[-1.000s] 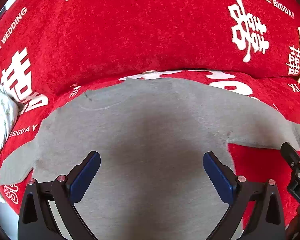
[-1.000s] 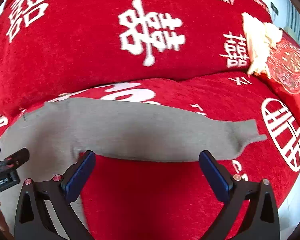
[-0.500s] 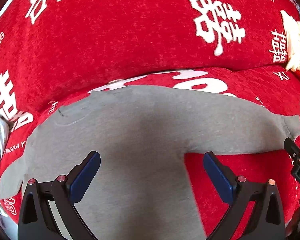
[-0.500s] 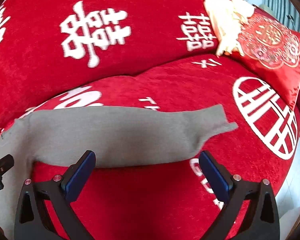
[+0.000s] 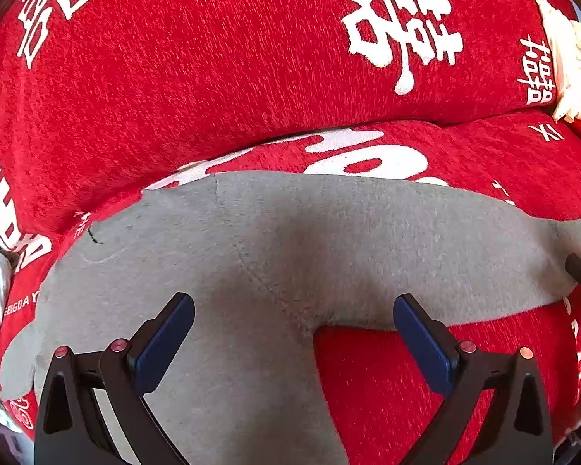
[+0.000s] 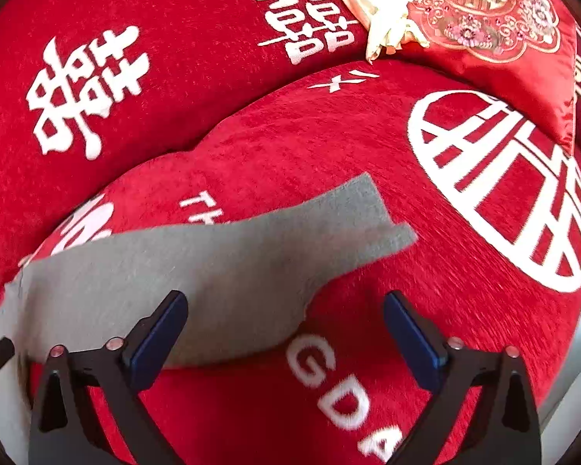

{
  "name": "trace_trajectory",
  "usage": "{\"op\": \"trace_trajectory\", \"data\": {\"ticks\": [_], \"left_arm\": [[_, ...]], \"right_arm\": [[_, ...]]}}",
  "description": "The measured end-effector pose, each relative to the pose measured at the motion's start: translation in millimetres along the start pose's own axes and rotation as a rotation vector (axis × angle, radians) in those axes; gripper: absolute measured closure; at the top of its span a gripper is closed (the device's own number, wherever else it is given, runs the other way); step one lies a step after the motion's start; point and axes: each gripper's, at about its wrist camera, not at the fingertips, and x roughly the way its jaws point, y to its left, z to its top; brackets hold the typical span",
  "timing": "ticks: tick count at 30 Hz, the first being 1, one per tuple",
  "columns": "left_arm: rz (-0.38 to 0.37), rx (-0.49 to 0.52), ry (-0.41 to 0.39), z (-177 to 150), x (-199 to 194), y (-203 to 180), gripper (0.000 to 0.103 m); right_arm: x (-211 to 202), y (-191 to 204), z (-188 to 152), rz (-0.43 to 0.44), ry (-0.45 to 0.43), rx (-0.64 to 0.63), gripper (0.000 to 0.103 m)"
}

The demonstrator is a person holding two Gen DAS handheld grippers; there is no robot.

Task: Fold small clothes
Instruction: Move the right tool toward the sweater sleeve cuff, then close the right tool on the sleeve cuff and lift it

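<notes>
left wrist: one grey garment [image 5: 275, 255], seemingly flat

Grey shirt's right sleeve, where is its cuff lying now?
In the right wrist view the grey knit shirt's sleeve cuff lies flat on the red printed sofa cover, beyond the open right gripper, left of the big white circular emblem.

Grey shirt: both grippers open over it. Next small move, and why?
Probably bring the right gripper onto the sleeve and close. The grey shirt lies flat on the red sofa cover, sleeve spread outward, and both grippers, the left gripper included, hold nothing.
</notes>
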Motion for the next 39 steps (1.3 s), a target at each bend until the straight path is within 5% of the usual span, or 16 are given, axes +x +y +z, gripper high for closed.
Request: {"op": "trace_trajectory", "data": {"ticks": [4,8,9,16,20,23,39], "left_arm": [[0.006,-0.003,0.006,5,9,-1,0.000],[0.015,-0.021,0.024,11,21,6,0.000],[0.016,-0.030,0.031,13,25,9,0.000],[0.049,-0.091,0.140,10,63,32,0.000],[0.021,-0.071,0.129,8,57,33,0.000],[-0.037,-0.093,0.082,5,40,48,0.000],[-0.074,-0.187,-0.122,-70,-34,156,0.000]], "right_arm": [[20,-9,11,0.074,0.019,0.068,0.027],[41,-19,22,0.133,0.055,0.129,0.092],[43,-22,23,0.153,0.061,0.153,0.095],[3,-40,19,0.225,-0.101,0.227,0.096],[-9,-31,19,0.202,-0.121,0.193,0.096],[-20,-26,24,0.219,-0.131,0.177,0.096],[-103,80,24,0.221,-0.201,-0.002,0.096]]}}
